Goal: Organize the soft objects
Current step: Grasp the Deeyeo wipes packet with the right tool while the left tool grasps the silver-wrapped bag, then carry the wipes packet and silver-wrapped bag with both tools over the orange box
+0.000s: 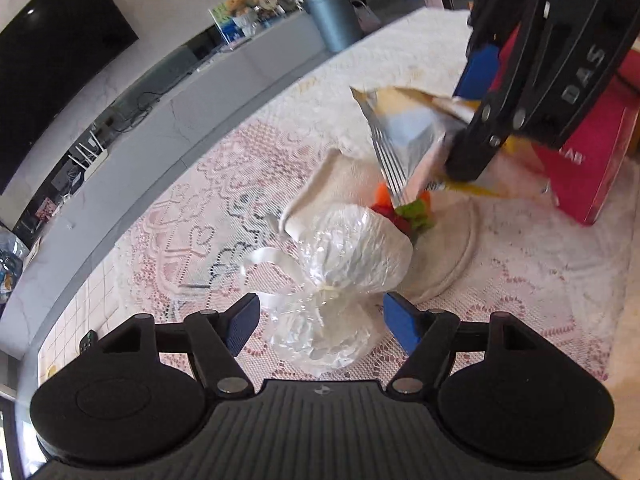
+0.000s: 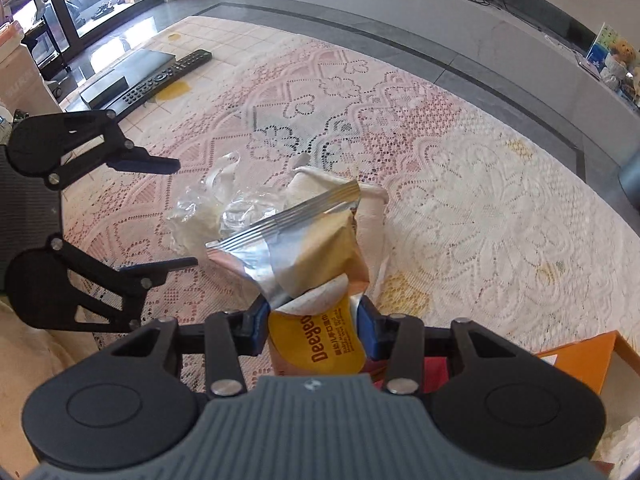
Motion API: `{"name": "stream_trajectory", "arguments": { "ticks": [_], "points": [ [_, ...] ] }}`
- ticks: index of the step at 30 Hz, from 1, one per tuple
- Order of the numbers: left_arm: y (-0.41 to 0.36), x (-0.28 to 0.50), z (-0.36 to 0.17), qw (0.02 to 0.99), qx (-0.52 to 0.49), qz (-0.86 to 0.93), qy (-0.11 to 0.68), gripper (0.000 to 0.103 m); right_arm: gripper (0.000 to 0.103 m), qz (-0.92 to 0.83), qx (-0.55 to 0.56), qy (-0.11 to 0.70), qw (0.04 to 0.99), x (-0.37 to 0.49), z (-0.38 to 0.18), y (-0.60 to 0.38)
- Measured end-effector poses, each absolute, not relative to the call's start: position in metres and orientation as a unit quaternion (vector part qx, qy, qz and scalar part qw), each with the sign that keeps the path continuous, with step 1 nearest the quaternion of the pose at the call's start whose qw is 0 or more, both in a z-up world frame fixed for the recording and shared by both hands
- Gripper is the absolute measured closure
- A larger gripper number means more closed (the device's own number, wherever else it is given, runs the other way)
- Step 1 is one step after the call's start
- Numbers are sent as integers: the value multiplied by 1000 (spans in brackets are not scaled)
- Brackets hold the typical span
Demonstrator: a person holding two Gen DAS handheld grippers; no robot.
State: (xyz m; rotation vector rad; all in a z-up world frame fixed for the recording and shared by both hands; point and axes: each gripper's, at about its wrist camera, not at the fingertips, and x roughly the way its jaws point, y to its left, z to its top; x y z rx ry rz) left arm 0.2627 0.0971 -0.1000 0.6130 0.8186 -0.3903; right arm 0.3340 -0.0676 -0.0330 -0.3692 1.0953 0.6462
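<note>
My right gripper (image 2: 314,330) is shut on a yellow and silver snack packet (image 2: 304,252) and holds it above the lace tablecloth; the packet also shows in the left wrist view (image 1: 404,128), with the right gripper (image 1: 472,160) above it. My left gripper (image 1: 320,320) is open, its blue pads on either side of a clear plastic bag (image 1: 344,256) with a white ribbon that lies on the table. The bag also shows in the right wrist view (image 2: 212,208), next to the open left gripper (image 2: 180,216). A cream cloth pouch (image 1: 340,184) and a red, orange and green soft toy (image 1: 404,212) lie behind the bag.
A red box (image 1: 592,160) stands at the right. A round beige mat (image 1: 452,256) lies under the pile. A remote control (image 2: 168,76) and a dark flat box (image 2: 120,76) lie at the table's far end. An orange box (image 2: 580,360) sits near my right gripper.
</note>
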Motion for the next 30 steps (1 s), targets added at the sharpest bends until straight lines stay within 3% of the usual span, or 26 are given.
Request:
{"name": "stream_trajectory", "arguments": {
  "ticks": [5,10,13,19,30],
  "points": [
    [92,272,-115,848,296,-153,412,31,59,301,-162,515,786,335,-38,-70],
    [94,274,-122,852,277,-133,424,51,59,302,-158,518,785,334,-40,-72],
    [94,269,-124,859,269,-122,419,57,59,301,-156,519,785,333,-42,-72],
    [104,261,-104,879,206,-85,421,62,59,298,-142,506,797,328,-35,-76],
    [136,220,-33,910,-66,-69,404,62,59,293,-81,455,837,307,11,-96]
  ]
}}
